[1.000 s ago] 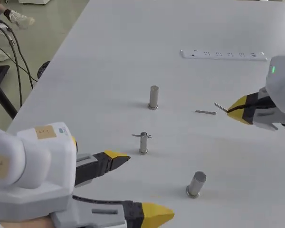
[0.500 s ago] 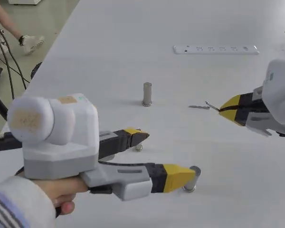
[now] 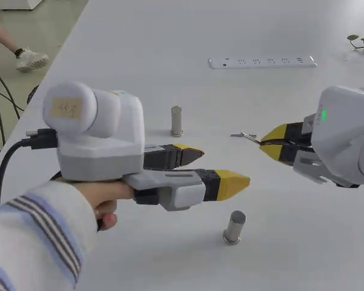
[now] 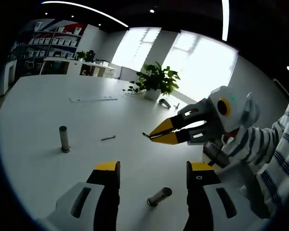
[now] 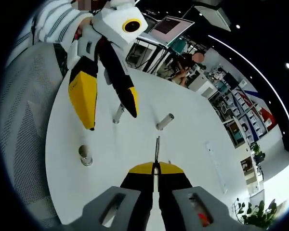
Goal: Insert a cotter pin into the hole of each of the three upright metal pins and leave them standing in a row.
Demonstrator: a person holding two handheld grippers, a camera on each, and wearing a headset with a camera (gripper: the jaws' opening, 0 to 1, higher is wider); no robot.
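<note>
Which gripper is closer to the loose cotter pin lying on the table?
Right. The right gripper has its tips just beside the loose cotter pin; the left gripper hangs farther off, to its left in the head view.

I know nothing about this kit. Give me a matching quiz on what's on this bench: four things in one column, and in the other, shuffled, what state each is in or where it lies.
Things:
1. left gripper
2. right gripper
3. power strip
4. nearest metal pin

States:
A. lies flat at the far side of the table
B. jaws shut on a cotter pin
C. stands upright on the table
D. jaws open, holding nothing

Pairs: 1-D, 2-B, 3-A, 4-C.
</note>
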